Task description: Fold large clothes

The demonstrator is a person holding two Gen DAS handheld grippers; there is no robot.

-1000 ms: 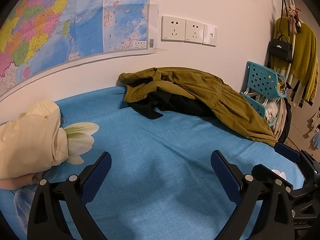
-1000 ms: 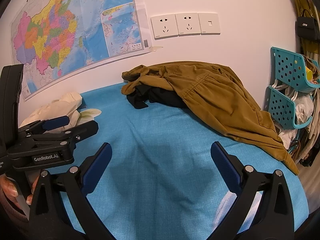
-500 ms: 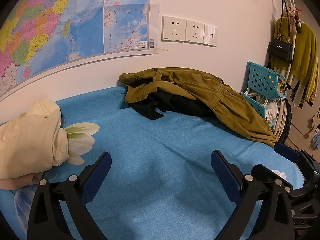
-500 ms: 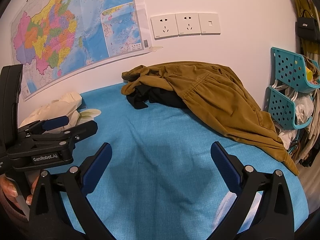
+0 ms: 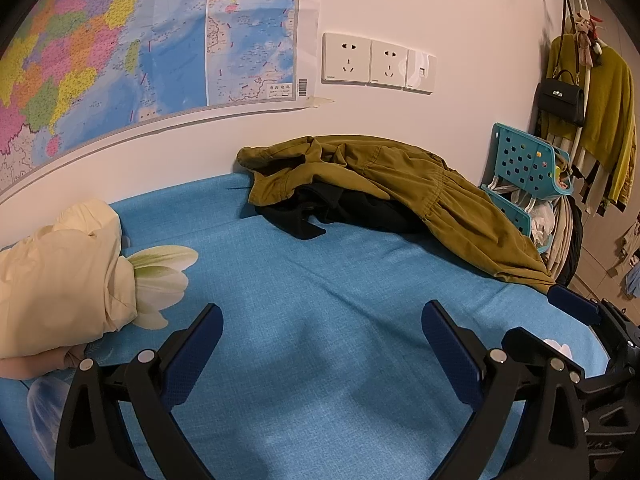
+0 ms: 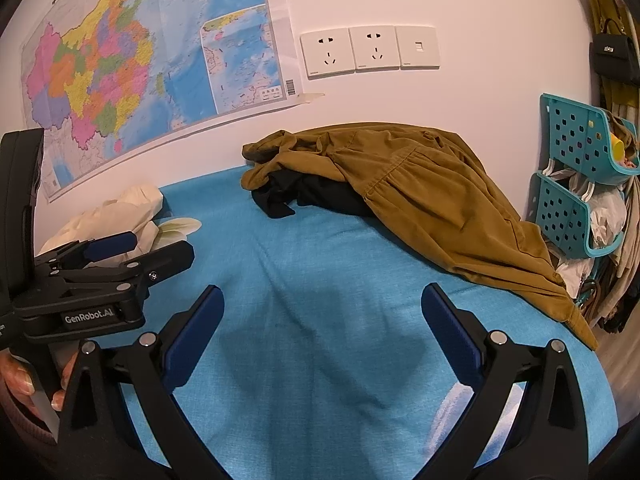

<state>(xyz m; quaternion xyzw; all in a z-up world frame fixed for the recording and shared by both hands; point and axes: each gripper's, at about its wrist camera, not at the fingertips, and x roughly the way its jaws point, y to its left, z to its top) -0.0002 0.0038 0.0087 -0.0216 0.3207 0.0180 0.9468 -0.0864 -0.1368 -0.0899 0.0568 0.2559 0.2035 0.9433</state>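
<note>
None of the folding looks started. The olive garment (image 6: 420, 196) lies in a crumpled heap at the far side of the blue bed (image 6: 320, 320), against the wall, with a black garment (image 6: 320, 196) under it. The left gripper (image 5: 320, 340) and the right gripper (image 6: 322, 320) both gape wide and hold nothing, hanging over bare sheet. Two teal baskets (image 6: 576, 148) by the bed hold bags and small things, too muddled to name.

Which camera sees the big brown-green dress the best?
The right wrist view. There the olive garment spreads wide, right down to its hem hanging off the bed's edge. The left wrist view shows the garment too, but squeezed and farther off, its far end cut short.
</note>
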